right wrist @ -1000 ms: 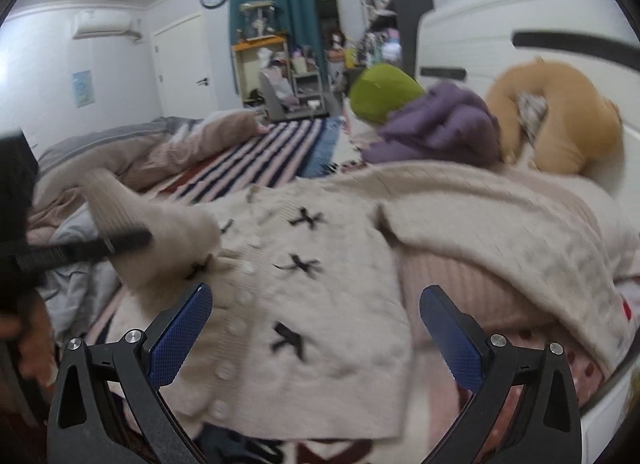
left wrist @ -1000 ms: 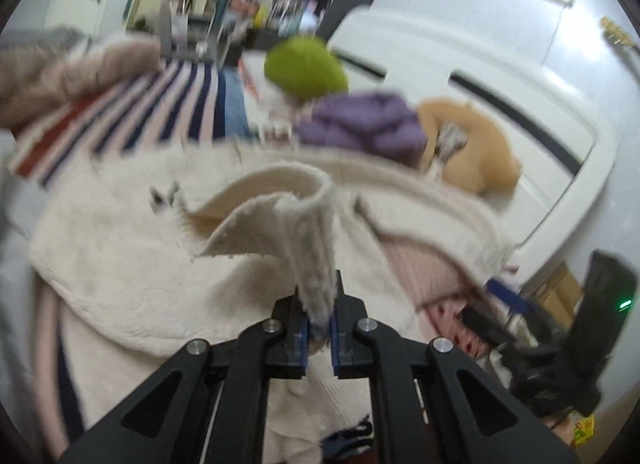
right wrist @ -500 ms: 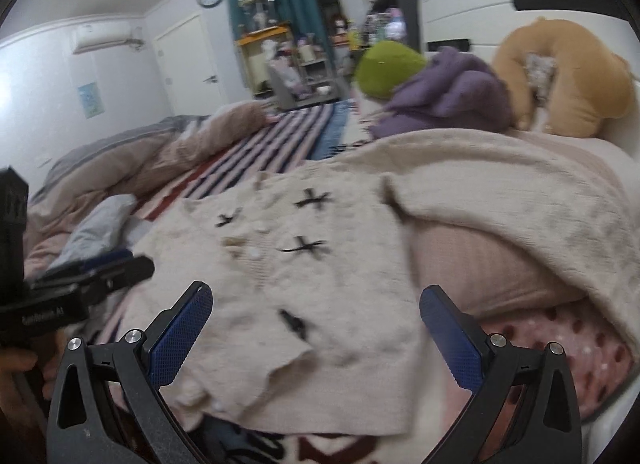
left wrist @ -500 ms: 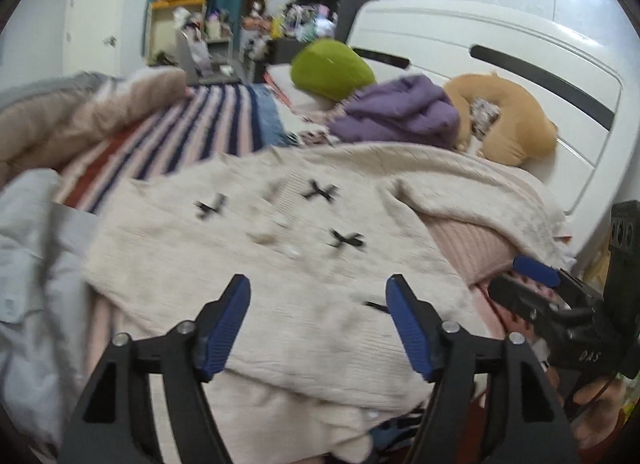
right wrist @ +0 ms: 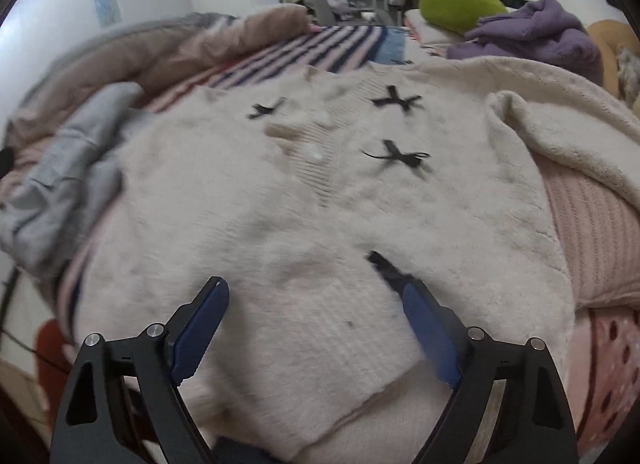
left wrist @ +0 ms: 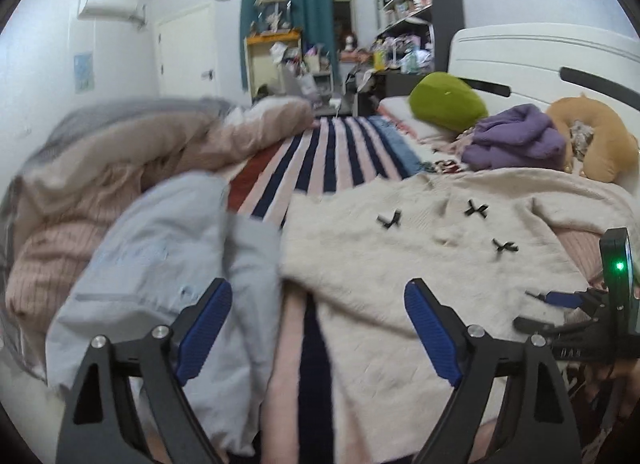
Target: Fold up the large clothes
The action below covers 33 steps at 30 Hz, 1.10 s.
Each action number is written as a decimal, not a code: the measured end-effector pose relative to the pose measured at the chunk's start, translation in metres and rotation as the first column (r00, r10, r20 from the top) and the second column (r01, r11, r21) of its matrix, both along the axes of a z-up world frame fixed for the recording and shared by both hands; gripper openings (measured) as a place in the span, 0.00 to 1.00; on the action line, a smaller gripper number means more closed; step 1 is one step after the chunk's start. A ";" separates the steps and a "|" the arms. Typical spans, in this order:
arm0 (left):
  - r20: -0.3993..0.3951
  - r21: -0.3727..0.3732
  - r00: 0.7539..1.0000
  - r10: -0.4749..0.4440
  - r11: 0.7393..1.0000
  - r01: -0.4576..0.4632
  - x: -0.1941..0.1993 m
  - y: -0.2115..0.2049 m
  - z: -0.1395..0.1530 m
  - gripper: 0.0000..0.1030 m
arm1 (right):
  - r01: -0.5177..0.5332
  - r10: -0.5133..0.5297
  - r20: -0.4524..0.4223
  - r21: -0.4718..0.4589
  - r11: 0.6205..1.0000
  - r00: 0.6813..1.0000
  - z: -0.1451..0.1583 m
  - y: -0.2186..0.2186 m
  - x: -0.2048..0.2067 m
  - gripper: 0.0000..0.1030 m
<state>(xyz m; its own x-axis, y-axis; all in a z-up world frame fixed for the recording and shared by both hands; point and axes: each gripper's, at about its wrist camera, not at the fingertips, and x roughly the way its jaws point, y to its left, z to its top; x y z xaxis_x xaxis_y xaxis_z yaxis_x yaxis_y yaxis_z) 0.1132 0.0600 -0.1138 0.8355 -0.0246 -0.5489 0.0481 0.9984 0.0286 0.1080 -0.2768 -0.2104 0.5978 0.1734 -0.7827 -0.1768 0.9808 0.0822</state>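
A cream fuzzy cardigan with small black bows lies spread on the bed, front up, with a sleeve folded over its lower part. In the left wrist view the cardigan lies right of centre. My left gripper is open and empty, above the cardigan's left edge and a light grey garment. My right gripper is open and empty, just above the cardigan's lower hem. It also shows at the right edge of the left wrist view.
A striped blanket covers the bed. A pink-beige duvet is heaped at left. A green cushion, purple sweater and tan pillow lie by the white headboard. A pink knit lies under a cream blanket.
My left gripper let go of the cardigan sleeve, opened and swung left toward the grey garment. My right gripper stayed open and moved down closer over the cardigan's hem.
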 end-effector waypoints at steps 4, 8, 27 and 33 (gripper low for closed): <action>0.004 -0.056 1.000 0.015 0.998 -0.015 -0.002 0.021 -0.012 0.93 | 0.024 -0.022 -0.029 0.065 0.998 0.999 -0.006 -0.018 -0.001 0.84; -0.006 -0.131 1.000 -0.011 0.991 0.010 -0.002 0.025 -0.018 0.97 | -0.009 0.015 -0.046 0.119 0.993 0.999 -0.009 -0.025 -0.011 0.81; -0.025 -0.211 1.000 0.001 0.978 -0.006 -0.008 0.028 -0.018 0.99 | 0.019 -0.039 0.190 0.108 0.994 0.981 0.045 -0.026 -0.021 0.06; -0.033 -0.204 0.999 0.023 0.979 -0.029 -0.009 0.029 -0.019 0.99 | 0.126 -0.143 0.286 0.078 0.989 0.948 0.075 -0.055 -0.015 0.05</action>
